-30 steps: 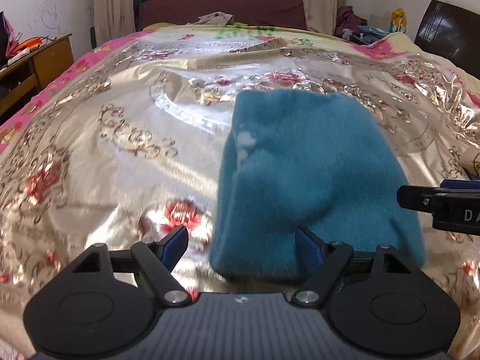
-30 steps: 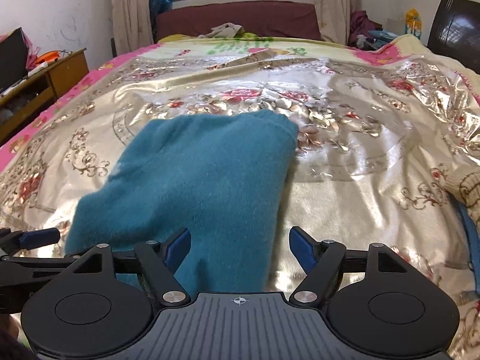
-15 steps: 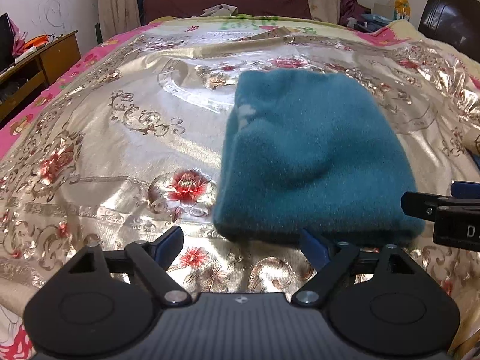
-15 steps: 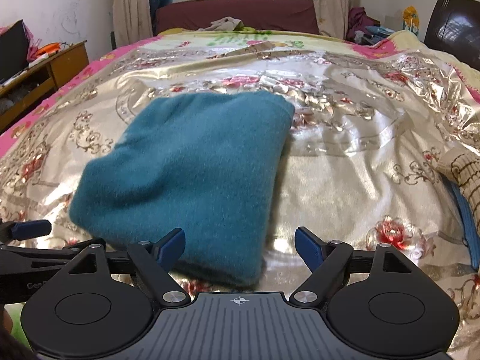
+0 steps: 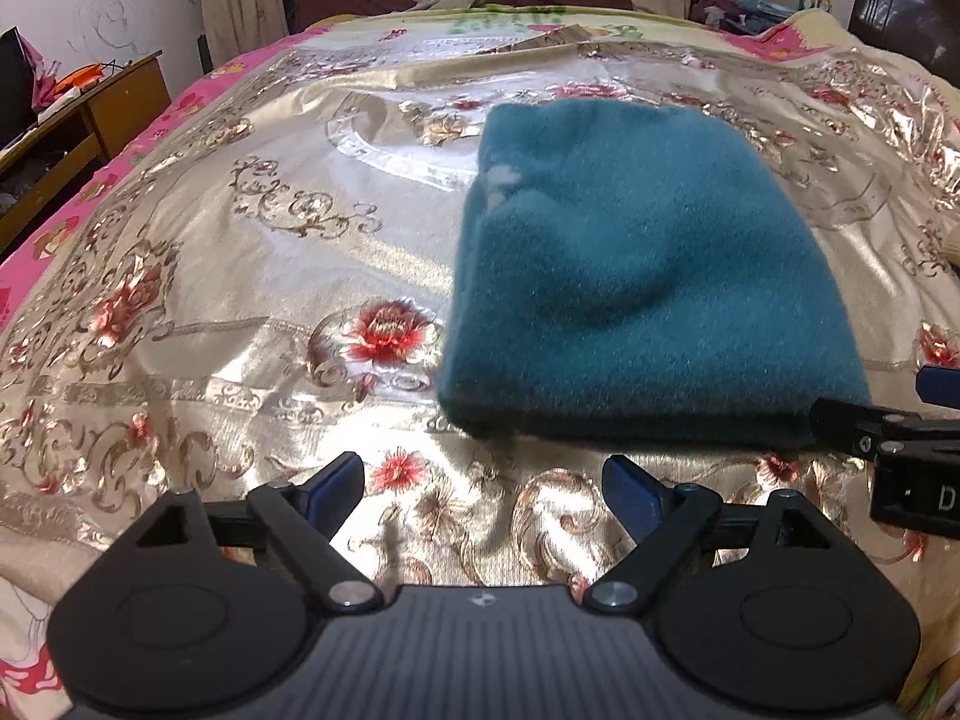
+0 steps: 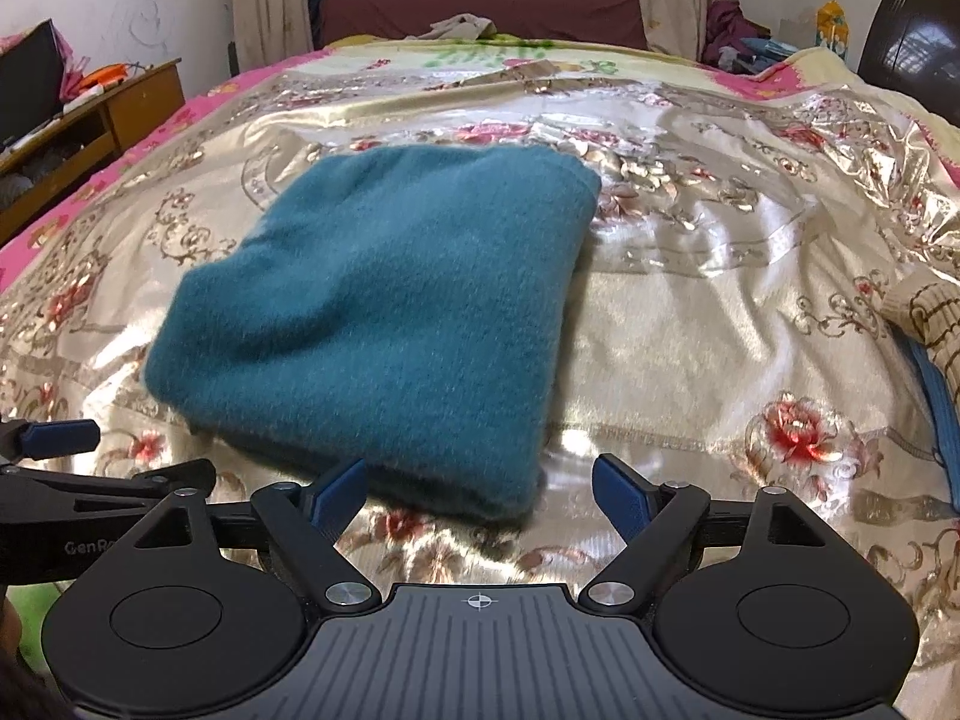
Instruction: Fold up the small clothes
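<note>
A teal fleece garment [image 5: 636, 276] lies folded into a thick, roughly rectangular pad on a shiny gold bedspread [image 5: 240, 276] patterned with red flowers, a little right of the bed's middle in the left wrist view. Its near edge is a rounded, doubled fold that sits just beyond both grippers; its left edge runs straight up toward the far end of the bed, and its far edge ends well short of the dark red headboard [image 6: 480, 6]. The left gripper [image 5: 483, 489] hangs over bare bedspread just in front of the near left corner of the garment, jaws wide apart with nothing between them. The right gripper [image 6: 479, 489] sits at the near right corner, its jaws opening; its left finger [image 6: 336, 489] overlaps the cloth's near edge in the picture, though I cannot tell whether it touches, and only bedspread shows between the pads. Open bedspread stretches wide to the left of the garment and also to its right, up to a beige striped knit piece [image 6: 927, 315] at the right border. A wooden side table [image 6: 96, 120] stands beyond the bed's pink left edge.
</note>
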`<state>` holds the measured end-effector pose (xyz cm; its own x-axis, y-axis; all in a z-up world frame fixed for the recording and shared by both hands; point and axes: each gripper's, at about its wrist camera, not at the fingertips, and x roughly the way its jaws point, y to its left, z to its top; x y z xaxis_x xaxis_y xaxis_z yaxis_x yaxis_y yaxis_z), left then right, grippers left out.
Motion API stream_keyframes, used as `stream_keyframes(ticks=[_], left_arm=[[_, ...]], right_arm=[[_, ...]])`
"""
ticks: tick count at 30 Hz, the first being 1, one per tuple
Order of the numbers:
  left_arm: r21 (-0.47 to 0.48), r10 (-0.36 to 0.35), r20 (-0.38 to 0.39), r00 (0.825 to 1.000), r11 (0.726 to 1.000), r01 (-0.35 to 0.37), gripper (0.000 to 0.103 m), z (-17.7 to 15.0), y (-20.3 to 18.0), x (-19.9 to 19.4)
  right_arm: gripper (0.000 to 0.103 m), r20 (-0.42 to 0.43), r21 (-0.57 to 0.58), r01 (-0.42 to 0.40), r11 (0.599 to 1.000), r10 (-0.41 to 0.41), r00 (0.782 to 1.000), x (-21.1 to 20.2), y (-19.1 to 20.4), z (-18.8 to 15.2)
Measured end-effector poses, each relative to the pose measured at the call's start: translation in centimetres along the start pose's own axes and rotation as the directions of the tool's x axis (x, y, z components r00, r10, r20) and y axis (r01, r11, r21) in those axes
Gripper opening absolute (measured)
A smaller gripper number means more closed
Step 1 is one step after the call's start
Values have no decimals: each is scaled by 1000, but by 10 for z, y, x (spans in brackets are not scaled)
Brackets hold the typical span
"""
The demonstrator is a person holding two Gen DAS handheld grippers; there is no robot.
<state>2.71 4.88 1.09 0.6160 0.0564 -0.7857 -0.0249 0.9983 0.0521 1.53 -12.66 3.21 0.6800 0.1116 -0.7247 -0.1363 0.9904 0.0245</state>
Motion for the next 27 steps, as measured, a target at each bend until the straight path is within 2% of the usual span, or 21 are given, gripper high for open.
stream_keyframes(ticks=[5,10,18,27], left_arm=[[9,13,-10,1000,1000,-13,93,-3,-2,-1],[-7,-19,-31,999,1000,19,93,-7,-2,-1],[-18,-27,-52,998,1000,26,93,-9,-2,-2],[2,-12,-84,996,1000,13,93,-9,-8,-2]], right_arm=[[84,-15,-8,-3,1000,3,1000,-2,1,-9],[84,-33,-11,-4,1000,4,999,-1,3,-14],[84,-47,0,17,1000,-17,999,0,2,-18],[84,-71,-6,2,1000,-2,997,3,5,-20]])
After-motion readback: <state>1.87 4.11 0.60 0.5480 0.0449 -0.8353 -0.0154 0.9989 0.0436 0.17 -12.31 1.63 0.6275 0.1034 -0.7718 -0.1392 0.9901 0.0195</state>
